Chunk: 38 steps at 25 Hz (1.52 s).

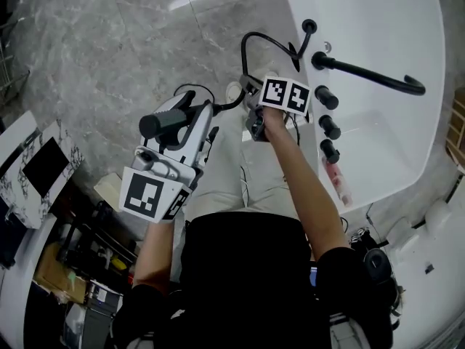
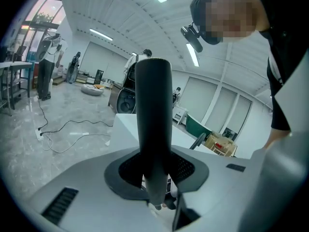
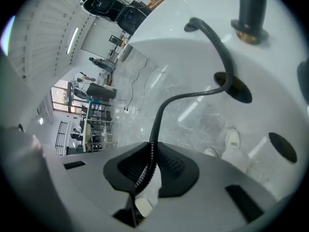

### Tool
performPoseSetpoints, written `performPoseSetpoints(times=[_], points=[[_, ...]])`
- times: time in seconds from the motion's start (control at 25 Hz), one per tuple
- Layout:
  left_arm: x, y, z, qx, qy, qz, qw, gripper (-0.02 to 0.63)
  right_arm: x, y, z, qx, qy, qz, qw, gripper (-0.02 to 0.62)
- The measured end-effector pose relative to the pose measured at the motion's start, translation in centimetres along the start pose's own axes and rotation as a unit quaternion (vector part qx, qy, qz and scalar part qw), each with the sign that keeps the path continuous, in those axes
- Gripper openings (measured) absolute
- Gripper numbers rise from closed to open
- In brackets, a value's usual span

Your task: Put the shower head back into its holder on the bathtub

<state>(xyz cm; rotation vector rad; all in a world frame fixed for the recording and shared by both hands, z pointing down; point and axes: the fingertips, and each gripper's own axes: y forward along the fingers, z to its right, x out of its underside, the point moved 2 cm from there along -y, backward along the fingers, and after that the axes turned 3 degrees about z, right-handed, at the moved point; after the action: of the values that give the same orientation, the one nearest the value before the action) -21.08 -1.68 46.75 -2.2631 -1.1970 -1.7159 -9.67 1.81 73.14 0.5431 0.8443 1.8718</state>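
Closest, the left gripper (image 2: 157, 185) clamps the black shower head (image 2: 153, 110) upright between fairly wide jaws. Beyond, the right gripper (image 3: 144, 180), jaws narrower, pinches the hose (image 3: 164, 109), which arcs toward the tub (image 3: 275, 95).

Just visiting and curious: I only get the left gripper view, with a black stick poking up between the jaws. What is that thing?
Observer: It's the shower head, gripped by the left gripper. The head view shows it held above the grey floor beside a white bathtub.
Operator: Is the other hand doing anything?
Observer: Yes, the right gripper is clamped on the ribbed black hose.
Operator: Where does that hose go?
Observer: It arcs over to the bathtub's rim, close to the black faucet.
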Motion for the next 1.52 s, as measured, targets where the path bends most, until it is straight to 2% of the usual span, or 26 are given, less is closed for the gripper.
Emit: performPoseSetpoints(times=[0.28,0.6,0.96,1.12,1.52], points=[[-5.7,-0.1,3.0,0.028,0.018,0.039,0.9987,0.123,-4.5,-7.1,-3.3,-0.019,-0.029,0.077,0.996,0.064],[-12.6,-0.8,6.7,0.053,0.043,0.086,0.9939,0.123,-8.7,-15.3,-7.6,-0.061,-0.04,0.139,0.988,0.064],[-19.8,-1.4,11.2,0.099,0.075,0.134,0.9831,0.123,-13.8,-25.9,-13.2,-0.112,-0.065,0.239,0.962,0.064],[-21.1,-1.7,13.4,0.113,0.082,0.135,0.9811,0.123,-14.6,-30.0,-14.2,-0.125,-0.07,0.268,0.953,0.064],[-25.3,-0.7,18.7,0.157,0.109,0.164,0.9678,0.123,-17.4,-38.5,-15.8,-0.152,-0.072,0.347,0.923,0.064]])
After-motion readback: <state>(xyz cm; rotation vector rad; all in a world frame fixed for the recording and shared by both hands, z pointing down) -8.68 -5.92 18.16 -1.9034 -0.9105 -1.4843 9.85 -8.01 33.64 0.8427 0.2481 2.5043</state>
